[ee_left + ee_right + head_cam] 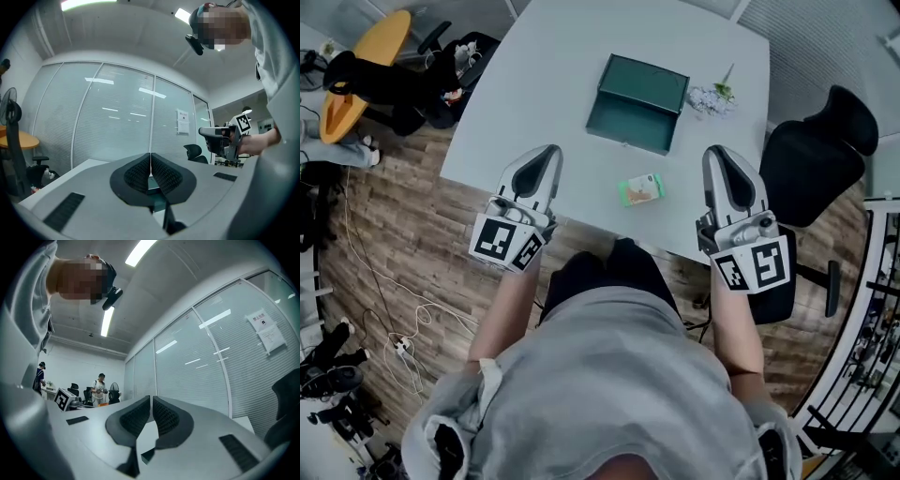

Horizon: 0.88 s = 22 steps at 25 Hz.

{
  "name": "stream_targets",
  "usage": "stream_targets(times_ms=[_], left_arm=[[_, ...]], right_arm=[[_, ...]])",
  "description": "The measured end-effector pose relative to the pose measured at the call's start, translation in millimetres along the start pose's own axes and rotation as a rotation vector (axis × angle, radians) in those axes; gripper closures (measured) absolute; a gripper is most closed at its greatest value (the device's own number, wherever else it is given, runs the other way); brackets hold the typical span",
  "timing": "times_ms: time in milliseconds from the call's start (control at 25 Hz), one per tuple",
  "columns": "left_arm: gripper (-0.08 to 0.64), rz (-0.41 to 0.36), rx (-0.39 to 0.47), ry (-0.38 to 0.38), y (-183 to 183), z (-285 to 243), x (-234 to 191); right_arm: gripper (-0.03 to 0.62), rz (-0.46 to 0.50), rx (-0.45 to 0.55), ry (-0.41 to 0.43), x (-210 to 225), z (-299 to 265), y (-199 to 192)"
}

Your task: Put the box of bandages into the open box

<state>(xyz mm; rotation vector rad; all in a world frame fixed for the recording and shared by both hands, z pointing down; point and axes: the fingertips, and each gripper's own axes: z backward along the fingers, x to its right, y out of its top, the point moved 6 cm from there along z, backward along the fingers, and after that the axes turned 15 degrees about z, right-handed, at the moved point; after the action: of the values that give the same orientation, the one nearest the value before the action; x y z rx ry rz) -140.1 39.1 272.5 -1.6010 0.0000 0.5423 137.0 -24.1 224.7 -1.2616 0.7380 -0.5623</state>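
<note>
The small green-and-cream box of bandages (640, 190) lies on the white table (544, 84), near its front edge. Behind it stands the open dark green box (636, 103), lid tipped back. My left gripper (551, 152) hovers at the table's front edge, left of the bandage box, and my right gripper (715, 153) is to its right. Neither touches it. Both are shut with nothing between the pads, as the left gripper view (150, 161) and the right gripper view (151, 401) show. A sliver of the green box (155, 191) shows under the left jaws.
A small bunch of flowers (712, 97) lies right of the open box. A black office chair (816, 150) stands by the table's right side. To the left are a yellow table (366, 70) and cables on the wood floor (403, 244). Glass partitions (112, 122) stand ahead.
</note>
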Motion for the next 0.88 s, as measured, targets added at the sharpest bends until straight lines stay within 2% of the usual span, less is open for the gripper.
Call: stream_targets(times_ms=[200, 360, 680, 880], left_arm=[[0.540, 0.007, 0.005, 0.033, 1.4, -17.2, -5.0], [0.540, 0.014, -0.006, 0.015, -2.1, -32.9, -8.5], [0.538, 0.039, -0.126, -0.124, -29.8, -75.6, -29.6], [0.538, 0.046, -0.229, -0.197, -61.7, -100.8, -43.9]], right_arm=[[0.541, -0.035, -0.009, -0.002, 20.2, -11.9, -8.3], [0.541, -0.047, -0.024, -0.005, 25.7, -20.9, -18.6], [0.541, -0.077, -0.100, -0.046, 27.0, -46.1, -56.5], [0.541, -0.069, -0.236, -0.074, 22.6, -47.2, -107.9]])
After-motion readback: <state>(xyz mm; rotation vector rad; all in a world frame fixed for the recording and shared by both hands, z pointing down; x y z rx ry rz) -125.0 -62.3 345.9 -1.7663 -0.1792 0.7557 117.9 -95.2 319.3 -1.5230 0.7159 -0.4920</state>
